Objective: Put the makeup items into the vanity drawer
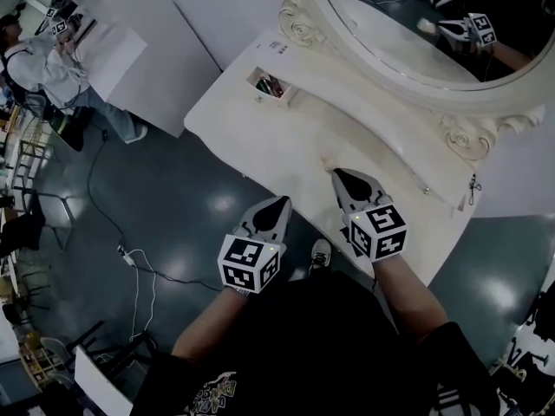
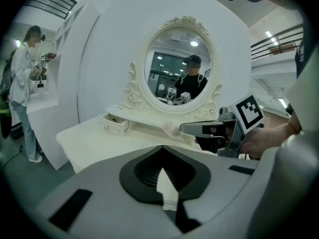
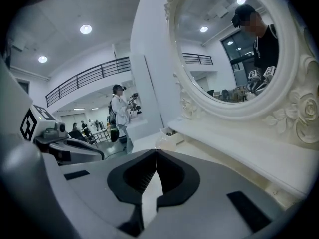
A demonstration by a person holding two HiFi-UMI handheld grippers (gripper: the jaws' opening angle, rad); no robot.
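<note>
Both grippers are clenched, tips together, holding nothing. The left gripper (image 1: 283,202) hangs at the table's (image 1: 251,133) near edge, mid-frame. The right gripper (image 1: 337,174) is over the table, its tip just beside a small clear item (image 1: 328,160). Bare tabletop runs up-left to the open drawer (image 2: 112,126), whose contents are too small to tell.

The left gripper (image 2: 161,148) has a smooth, matt grey plastic shell, and its black pads (image 2: 147,171) are ribbed and dull. The right gripper (image 3: 155,152) looks the same. Just ahead of the right gripper's tips, the vanity top (image 1: 277,137) is smooth white with a soft satin sheen. Beyond it, the carved mirror frame (image 1: 468,133) is cream and faintly glossy around bright reflective glass (image 1: 399,24). Beneath the left gripper, the dark floor (image 1: 195,224) is polished and catches glare.
</note>
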